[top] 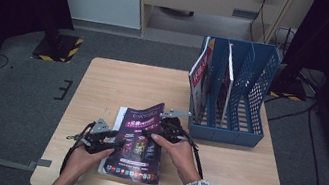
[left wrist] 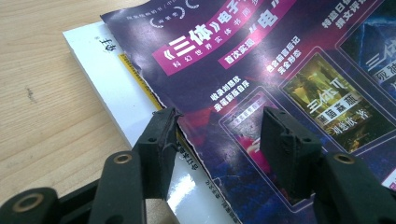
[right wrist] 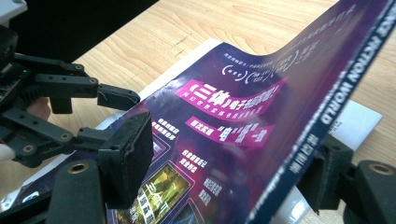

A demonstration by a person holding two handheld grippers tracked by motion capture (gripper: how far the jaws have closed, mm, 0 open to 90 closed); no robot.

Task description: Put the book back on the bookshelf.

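High view: purple magazine [top: 138,144] lies on a white one [top: 120,115] near the front edge of the desk [top: 104,77], left of centre. My left gripper [top: 111,140] sits at its left edge, jaws apart, one on the cover, one at the torn edge, gripping nothing. My right gripper [top: 153,133] has jaws either side of the lifted cover's spine edge; I cannot tell whether they pinch it. Blue file rack [top: 238,92] stands at the back right corner, holding magazines

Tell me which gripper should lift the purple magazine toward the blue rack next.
Probably the right gripper: its fingers straddle the raised spine edge of the purple magazine, nearer the blue rack. The left gripper sits open over the far edge.
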